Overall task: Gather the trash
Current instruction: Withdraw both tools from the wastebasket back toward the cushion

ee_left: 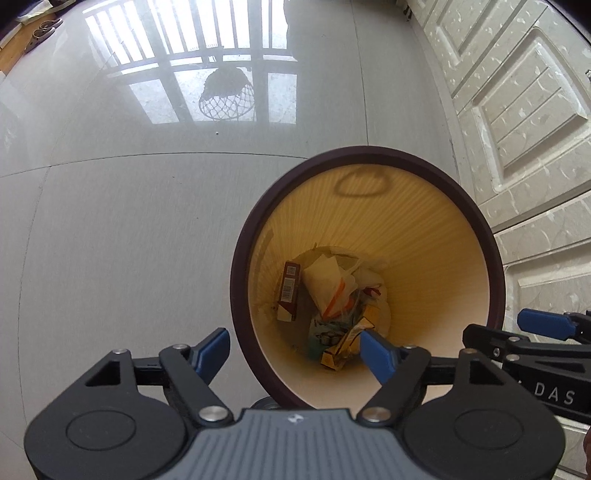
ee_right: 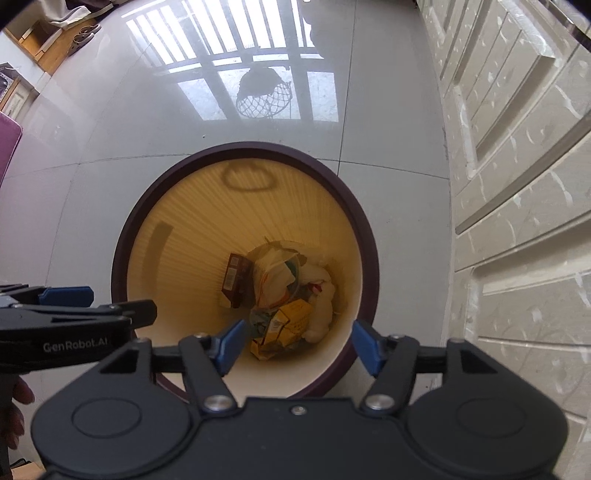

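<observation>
A round trash bin with a dark brown rim (ee_left: 236, 280) (ee_right: 118, 254) and a yellow ribbed inside stands on the floor. At its bottom lie a red-brown carton (ee_left: 288, 291) (ee_right: 234, 277), crumpled white paper (ee_left: 325, 284) (ee_right: 275, 277) and a yellow carton (ee_left: 347, 343) (ee_right: 284, 325). My left gripper (ee_left: 293, 345) points down over the bin's near left rim, open, with nothing between its blue pads. My right gripper (ee_right: 298, 334) hangs over the bin's mouth, open and empty too. Each view catches the other gripper at its edge: a blue pad (ee_left: 543, 324) at the right, another blue pad (ee_right: 66, 295) at the left.
Cream panelled cabinet doors (ee_left: 517, 110) (ee_right: 517, 147) run close along the bin's right side. Glossy grey floor tiles (ee_left: 110, 221) reflect a window. Shoes (ee_right: 83, 35) and a wooden step (ee_right: 40, 40) lie far left, and a purple object (ee_right: 7, 147) shows at the left edge.
</observation>
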A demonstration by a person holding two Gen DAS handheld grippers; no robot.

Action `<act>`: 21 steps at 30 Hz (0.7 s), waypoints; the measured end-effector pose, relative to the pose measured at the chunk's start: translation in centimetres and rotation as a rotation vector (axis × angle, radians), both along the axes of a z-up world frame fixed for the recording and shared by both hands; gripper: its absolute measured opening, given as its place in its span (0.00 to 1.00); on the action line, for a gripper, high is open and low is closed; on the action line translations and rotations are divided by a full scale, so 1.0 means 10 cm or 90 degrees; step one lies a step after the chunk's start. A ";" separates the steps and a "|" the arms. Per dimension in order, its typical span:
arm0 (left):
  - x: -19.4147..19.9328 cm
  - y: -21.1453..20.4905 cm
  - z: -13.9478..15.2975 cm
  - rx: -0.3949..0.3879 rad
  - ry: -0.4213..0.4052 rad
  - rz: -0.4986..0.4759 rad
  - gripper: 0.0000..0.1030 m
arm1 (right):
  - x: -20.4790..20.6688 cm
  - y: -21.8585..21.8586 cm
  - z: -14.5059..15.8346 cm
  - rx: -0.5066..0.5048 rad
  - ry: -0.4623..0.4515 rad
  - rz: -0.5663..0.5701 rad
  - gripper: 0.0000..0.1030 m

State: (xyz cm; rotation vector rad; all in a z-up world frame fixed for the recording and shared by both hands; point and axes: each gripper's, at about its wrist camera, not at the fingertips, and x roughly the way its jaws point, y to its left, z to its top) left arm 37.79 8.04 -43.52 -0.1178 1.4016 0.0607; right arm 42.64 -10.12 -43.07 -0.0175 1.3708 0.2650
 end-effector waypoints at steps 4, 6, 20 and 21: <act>-0.06 0.03 0.03 -0.006 0.001 0.004 0.85 | -0.02 -0.07 0.04 -0.011 -0.005 -0.015 0.69; -0.10 0.06 0.06 -0.001 -0.001 0.004 0.89 | -0.03 -0.11 0.06 -0.015 -0.008 -0.021 0.72; -0.38 0.16 0.27 0.013 -0.026 0.016 1.00 | -0.24 -0.19 0.28 -0.032 -0.042 -0.028 0.99; -0.40 0.17 0.30 0.014 -0.029 0.018 1.00 | -0.26 -0.20 0.30 -0.030 -0.044 -0.028 1.00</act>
